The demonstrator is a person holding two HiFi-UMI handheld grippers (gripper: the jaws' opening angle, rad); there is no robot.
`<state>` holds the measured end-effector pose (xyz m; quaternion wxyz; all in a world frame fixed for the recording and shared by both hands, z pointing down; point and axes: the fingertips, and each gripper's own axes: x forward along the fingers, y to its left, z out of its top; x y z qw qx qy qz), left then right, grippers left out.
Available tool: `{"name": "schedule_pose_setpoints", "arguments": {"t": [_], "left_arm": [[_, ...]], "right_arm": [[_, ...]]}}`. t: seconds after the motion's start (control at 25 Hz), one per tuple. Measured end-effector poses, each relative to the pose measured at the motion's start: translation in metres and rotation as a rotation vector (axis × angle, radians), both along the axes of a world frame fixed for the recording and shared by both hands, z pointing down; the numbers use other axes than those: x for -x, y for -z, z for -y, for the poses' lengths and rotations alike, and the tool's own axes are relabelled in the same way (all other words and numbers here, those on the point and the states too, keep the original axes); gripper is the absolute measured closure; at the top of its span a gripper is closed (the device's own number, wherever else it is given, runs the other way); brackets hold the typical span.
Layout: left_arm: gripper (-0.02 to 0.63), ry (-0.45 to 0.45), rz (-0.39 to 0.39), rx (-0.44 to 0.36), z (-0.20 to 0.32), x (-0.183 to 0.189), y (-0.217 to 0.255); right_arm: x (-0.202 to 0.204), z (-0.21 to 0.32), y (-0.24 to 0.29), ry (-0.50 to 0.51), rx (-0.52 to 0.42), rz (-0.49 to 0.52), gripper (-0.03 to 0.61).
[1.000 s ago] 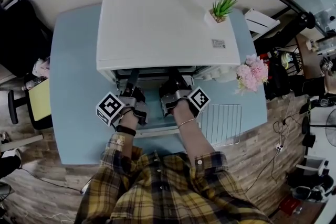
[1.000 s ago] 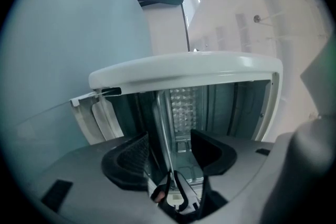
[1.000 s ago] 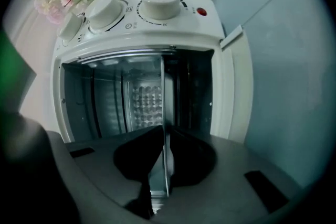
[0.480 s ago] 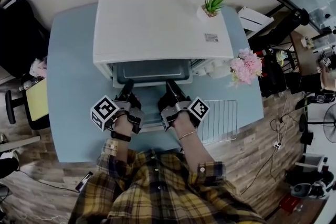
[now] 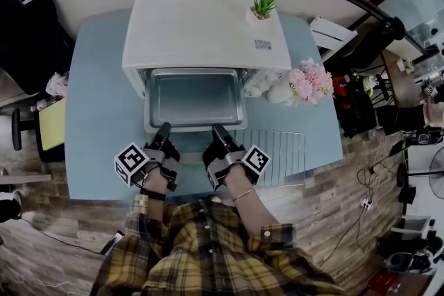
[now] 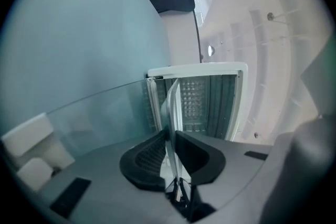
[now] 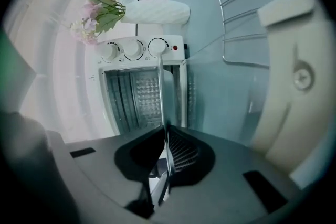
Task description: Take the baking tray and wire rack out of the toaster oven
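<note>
Since a second ago the baking tray (image 5: 195, 99) has come most of the way out of the toaster oven (image 5: 201, 28) - back then only its front lip showed, and both your hands have drawn back toward you with it.

Head view: the tray sticks out of the oven mouth, its back end just inside. The left gripper (image 5: 164, 129) and right gripper (image 5: 216, 132) sit on its near rim, left and right of centre. The wire rack (image 5: 281, 152) is already out, flat on the blue table (image 5: 97, 114) just right of your right gripper.

Left gripper view: the left gripper (image 6: 170, 139) has its pads clamped on the tray rim, seen edge-on as a thin metal strip (image 6: 172, 105) between them. The oven cavity is behind.

Right gripper view: same story. The right gripper (image 7: 167, 141) is pinched shut on the rim (image 7: 161, 92), with the oven's knobs (image 7: 134, 50) above, the pink flowers (image 7: 100, 13) further back and the rack (image 7: 247, 8) at upper right.

Handling: the tray looks like thin sheet metal - stiff, light, smooth and likely slippery. The rolled front rim is the only real hold, so keep both pinches there, spaced apart, to stop it tipping. Once the back end clears the oven nothing supports it, so I'd expect it to sag away from you; keep it level.
</note>
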<state>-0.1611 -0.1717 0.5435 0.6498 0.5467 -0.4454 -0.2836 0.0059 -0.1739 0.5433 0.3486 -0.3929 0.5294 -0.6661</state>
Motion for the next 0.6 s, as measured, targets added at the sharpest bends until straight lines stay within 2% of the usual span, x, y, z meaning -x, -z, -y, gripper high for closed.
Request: {"name": "schedule_pose_setpoints", "arguments": {"t": [0.36, 0.6], "left_arm": [[0.554, 0.081, -0.008, -0.062, -0.060, -0.009, 0.024], [0.552, 0.097, -0.005, -0.095, -0.100, -0.020, 0.034]], "right_arm": [[-0.007, -0.059, 0.012, 0.067, -0.032, 0.035, 0.549], [-0.019, -0.097, 0.023, 0.089, -0.073, 0.032, 0.549]]}}
